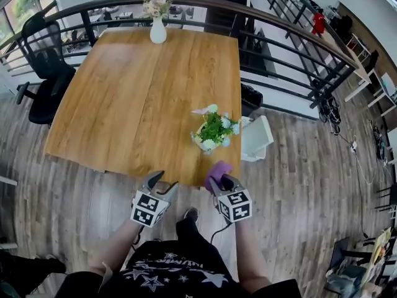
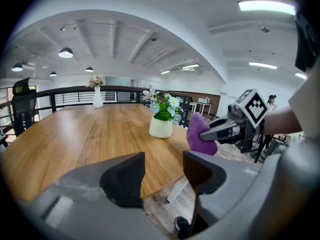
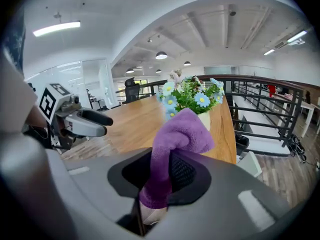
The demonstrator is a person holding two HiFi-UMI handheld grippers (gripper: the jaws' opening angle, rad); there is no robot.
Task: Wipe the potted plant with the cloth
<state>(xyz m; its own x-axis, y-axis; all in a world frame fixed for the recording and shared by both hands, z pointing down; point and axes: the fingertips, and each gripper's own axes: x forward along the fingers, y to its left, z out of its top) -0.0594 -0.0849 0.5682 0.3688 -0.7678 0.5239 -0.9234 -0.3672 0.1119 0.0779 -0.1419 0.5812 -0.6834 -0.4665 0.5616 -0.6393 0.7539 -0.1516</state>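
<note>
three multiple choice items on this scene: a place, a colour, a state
1. Where on the table is the potted plant? A. near right part B. far edge C. left edge
2. The cloth is: A. green B. purple C. white
3. The left gripper is: A. shut on the cloth B. shut on the potted plant C. open, empty
Answers: 1 A, it stands by the right edge, toward the near corner; 2 B, purple folds stick out of the right gripper; 3 C, its jaws stand apart, empty.

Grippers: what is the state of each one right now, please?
The left gripper is open, with nothing between its jaws.
The right gripper is closed, holding the purple cloth.
</note>
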